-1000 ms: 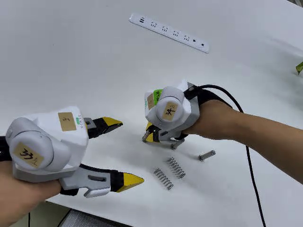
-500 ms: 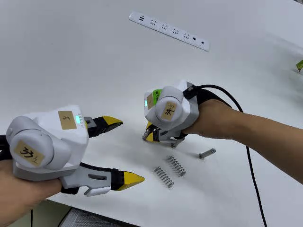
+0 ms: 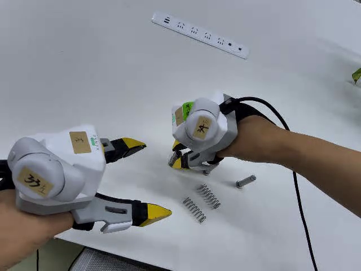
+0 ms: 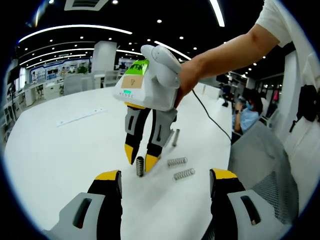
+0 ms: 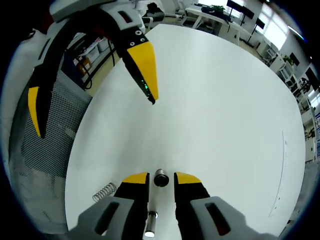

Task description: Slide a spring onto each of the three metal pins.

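A short metal pin (image 4: 140, 166) wrapped in a spring stands upright on the white table (image 3: 84, 73). My right gripper (image 3: 176, 160) points down at it, jaws shut on the pin (image 5: 161, 178). Two loose springs (image 3: 208, 196) (image 3: 194, 209) lie just right of it, also seen as springs (image 4: 176, 161) (image 4: 184, 173). A bare pin (image 3: 246, 181) lies farther right, near the wrist. My left gripper (image 3: 145, 179) hovers at the front left, wide open and holding nothing, pointed at the right gripper (image 4: 141, 157).
A white power strip (image 3: 200, 34) lies at the back of the table. A black cable (image 3: 282, 127) trails from the right gripper over the forearm. The table's front edge (image 3: 186, 262) runs close below the springs. A green leaf (image 3: 357, 76) pokes in at the right.
The right gripper has tipped slightly while staying over the pin. The left gripper has hardly moved, and the springs and the bare pin lie as before.
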